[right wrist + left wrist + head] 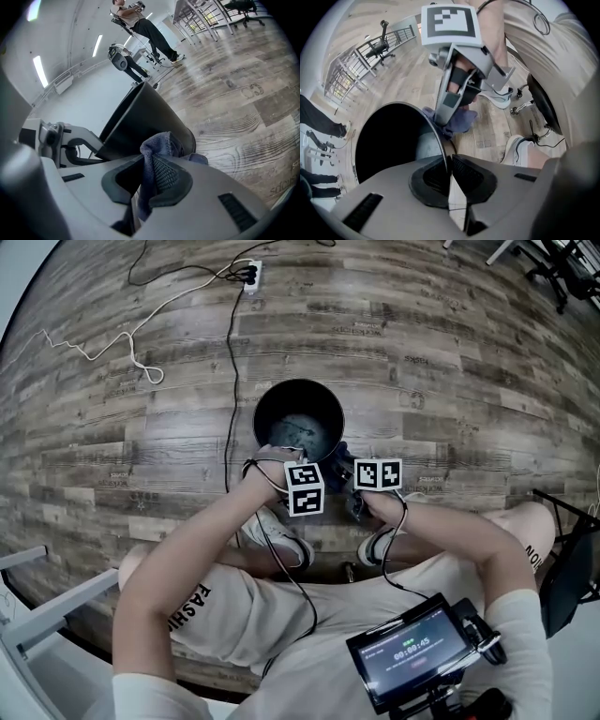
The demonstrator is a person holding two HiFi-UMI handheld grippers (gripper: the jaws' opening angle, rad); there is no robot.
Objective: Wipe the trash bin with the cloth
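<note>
Down on the wood floor point(450, 352), right between the sneakers point(281, 538), looking at a black trash bin point(298, 418) standing upright with its mouth facing up. Pinching its near rim with the left tool point(448, 161), jaws almost together on that thin edge, so probably just steadying it. Gripping a bunched bluish cloth point(161, 143) in the right tool point(147, 164), jaws clamped on the fabric with a fold poking out past the tips.

Key bit for the next move: working just beside the left tool on the same near side, facing the bin's outer wall straight ahead and slightly below the cloth. Can't tell whether cloth and wall are actually touching. Dealing with a vertical long axis here, so guessing at a stroke down the wall or around it. Leaning on the right tool for the wiping, being the only one carrying cloth.
</note>
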